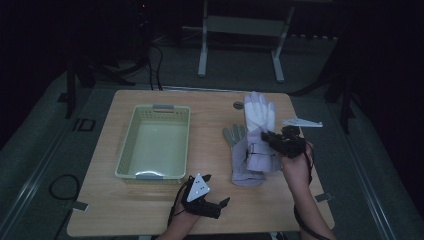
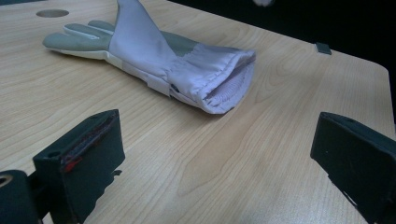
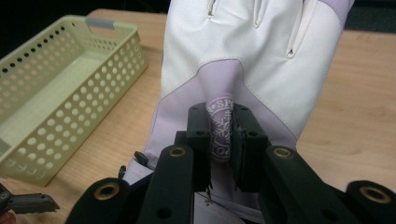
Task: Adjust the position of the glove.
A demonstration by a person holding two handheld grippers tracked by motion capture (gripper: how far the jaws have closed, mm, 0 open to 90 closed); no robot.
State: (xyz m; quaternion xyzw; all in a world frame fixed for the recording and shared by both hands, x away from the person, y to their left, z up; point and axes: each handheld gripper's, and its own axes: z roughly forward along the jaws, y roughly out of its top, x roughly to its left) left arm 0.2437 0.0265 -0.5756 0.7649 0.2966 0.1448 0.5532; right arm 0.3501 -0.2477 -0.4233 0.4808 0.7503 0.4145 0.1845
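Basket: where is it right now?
In the high view the basket sits on the table's left half, left of the gloves, beyond the left gripper.

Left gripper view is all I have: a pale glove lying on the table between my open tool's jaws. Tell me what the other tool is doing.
Observer: The right tool is shut on a pinch of fabric on the upper glove, the white-and-lilac one.
Operator: Upper glove? Explain.
Observer: There are two. In the high view the upper glove lies partly on the grey-fingered glove that you see.
Operator: Name whatever else is on the table.
Observer: A pale green perforated basket stands to the left of the gloves, empty inside, and your left tool hovers just off its near right corner.
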